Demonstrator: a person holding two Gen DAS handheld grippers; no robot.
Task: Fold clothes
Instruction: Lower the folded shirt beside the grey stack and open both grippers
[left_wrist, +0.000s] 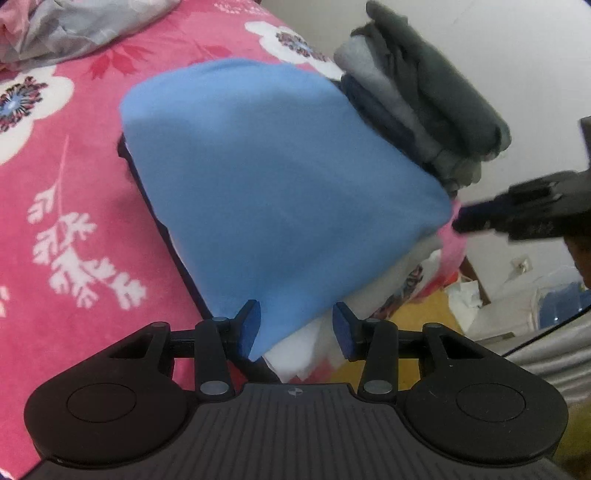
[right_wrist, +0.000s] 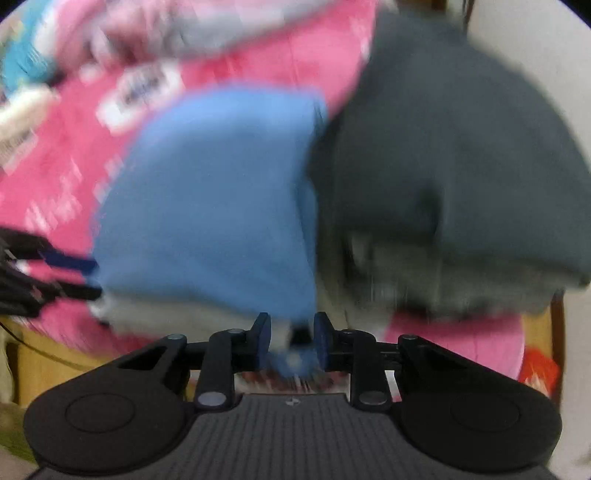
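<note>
A folded light blue garment lies on white and dark layers on the pink floral bed cover. My left gripper holds its near corner, with blue and white cloth filling the gap between the pads. My right gripper is shut on another corner of the blue garment; this view is smeared by motion. Each gripper shows in the other's view: the right gripper at the garment's right corner, the left gripper at its left edge.
A stack of folded grey, dark grey and navy clothes stands right beside the blue garment, near the bed's edge and a white wall; it looms dark in the right wrist view. Crumpled grey-pink bedding lies far left. Yellow floor with clutter is below the edge.
</note>
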